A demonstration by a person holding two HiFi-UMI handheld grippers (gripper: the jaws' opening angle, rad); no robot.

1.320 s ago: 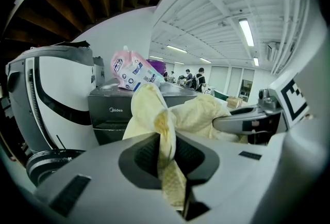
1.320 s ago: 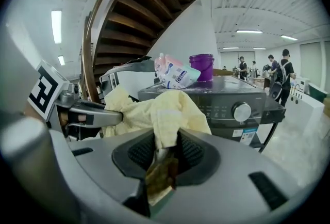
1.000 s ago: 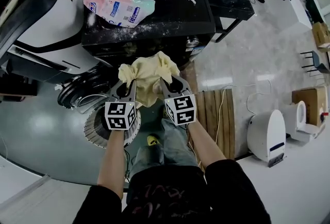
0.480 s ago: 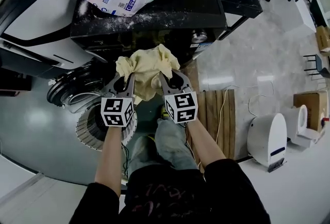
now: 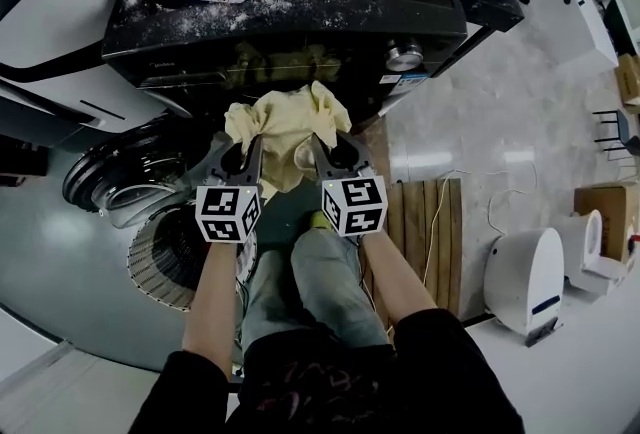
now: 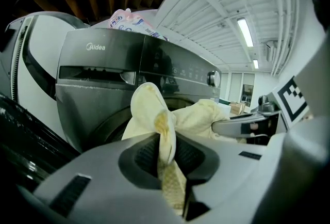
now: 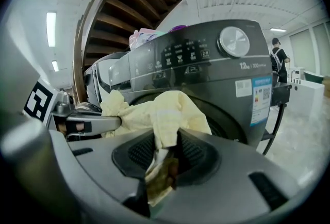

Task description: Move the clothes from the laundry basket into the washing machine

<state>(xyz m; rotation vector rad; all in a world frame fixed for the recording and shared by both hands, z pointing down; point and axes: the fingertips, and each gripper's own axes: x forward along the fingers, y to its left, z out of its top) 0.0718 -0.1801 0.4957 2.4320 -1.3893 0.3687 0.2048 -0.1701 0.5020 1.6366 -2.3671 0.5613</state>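
The pale yellow garment (image 5: 285, 127) is hanging bunched between the two grippers, in the air just in front of the dark washing machine (image 5: 300, 22) and not yet inside the drum. The left gripper (image 5: 243, 154) is pinching one fold of the cloth tight between its pads. The right gripper (image 5: 327, 152) is clamping another fold the same way, so both claws are closed on fabric, with the bulk of it sagging forward between them. The ribbed laundry basket (image 5: 160, 257) is sitting on the floor below the left hand, and the round door (image 5: 105, 187) is standing open to the left. By my reading, the carrying step is in hand, and the load is facing the drum mouth (image 7: 229, 117). The next move is probably calling for a push forward through that opening. It should go deep enough that no cloth is trailing over the rim before both grips let go.
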